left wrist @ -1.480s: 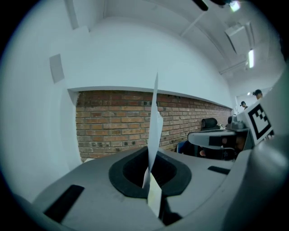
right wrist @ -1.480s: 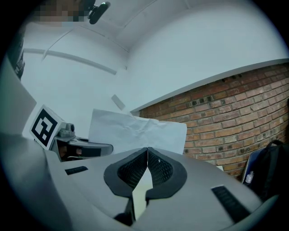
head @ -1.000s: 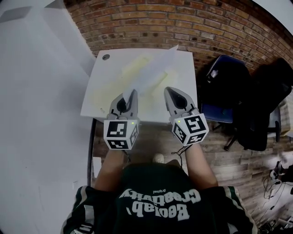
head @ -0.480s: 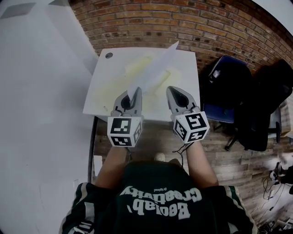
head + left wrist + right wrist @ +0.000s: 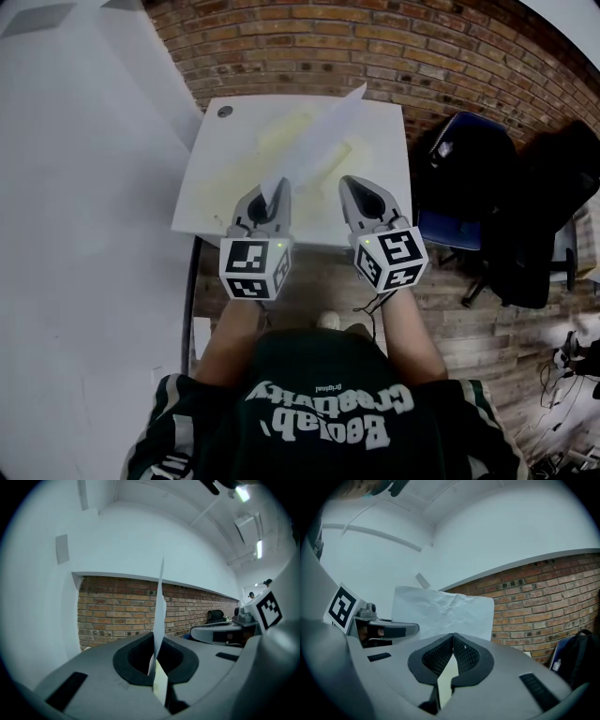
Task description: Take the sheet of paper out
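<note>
Paper (image 5: 317, 142) is pinched by its near edge in the left gripper (image 5: 273, 195), jaws clamped tight on it, and slants up over the table (image 5: 211, 192). The right gripper (image 5: 356, 190), at the table's near edge, is closed on nothing. Extraction looks nearly done; next is probably carrying it clear.

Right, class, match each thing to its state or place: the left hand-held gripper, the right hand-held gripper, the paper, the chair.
Things:
1. left hand-held gripper
2. right hand-held gripper
3. paper
4. chair

States and places:
A. shut, nothing between the jaws
B. on the floor, right of the table
C. shut on the paper
D. held on edge over the table

Pairs: 1-C, 2-A, 3-D, 4-B
</note>
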### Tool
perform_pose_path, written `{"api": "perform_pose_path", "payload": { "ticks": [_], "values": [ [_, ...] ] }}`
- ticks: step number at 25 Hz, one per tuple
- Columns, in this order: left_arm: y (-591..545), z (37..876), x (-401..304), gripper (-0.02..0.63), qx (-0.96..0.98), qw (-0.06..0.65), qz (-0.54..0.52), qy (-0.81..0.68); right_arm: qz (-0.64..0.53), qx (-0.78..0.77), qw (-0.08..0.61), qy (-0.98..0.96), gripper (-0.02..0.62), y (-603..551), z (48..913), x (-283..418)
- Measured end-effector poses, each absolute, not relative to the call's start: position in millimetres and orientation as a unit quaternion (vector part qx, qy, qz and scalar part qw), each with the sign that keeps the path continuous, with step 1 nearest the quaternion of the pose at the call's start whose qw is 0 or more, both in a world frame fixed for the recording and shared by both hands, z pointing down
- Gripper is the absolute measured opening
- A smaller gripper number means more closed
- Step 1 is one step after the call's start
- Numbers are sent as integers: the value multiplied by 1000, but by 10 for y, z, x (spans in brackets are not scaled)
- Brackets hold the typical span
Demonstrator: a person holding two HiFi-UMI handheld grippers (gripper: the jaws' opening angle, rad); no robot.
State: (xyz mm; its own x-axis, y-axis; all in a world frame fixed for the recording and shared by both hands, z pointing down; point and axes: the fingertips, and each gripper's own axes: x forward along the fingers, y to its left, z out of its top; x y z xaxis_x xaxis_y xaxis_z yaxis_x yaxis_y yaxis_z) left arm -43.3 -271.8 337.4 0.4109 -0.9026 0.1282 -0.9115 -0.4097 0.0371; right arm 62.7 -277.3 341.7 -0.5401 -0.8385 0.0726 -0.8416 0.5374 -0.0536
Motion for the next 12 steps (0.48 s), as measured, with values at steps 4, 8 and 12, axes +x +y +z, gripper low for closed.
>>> {"api": "perform_pose_path", "payload": {
  "ticks": [4, 8, 12],
  "values": [
    [-2717, 3364, -443, 0, 838, 50, 44, -541, 39, 479, 21, -877, -6, -2767, 3411, 613],
    [-2717, 3368, -440, 0, 838, 50, 44, -541, 37, 478, 20, -877, -6, -2764, 3410, 619],
    [-2718, 3359, -430, 0, 838, 50, 43, -541, 36, 478, 20, -877, -6, -2767, 3390, 628]
  ]
}}
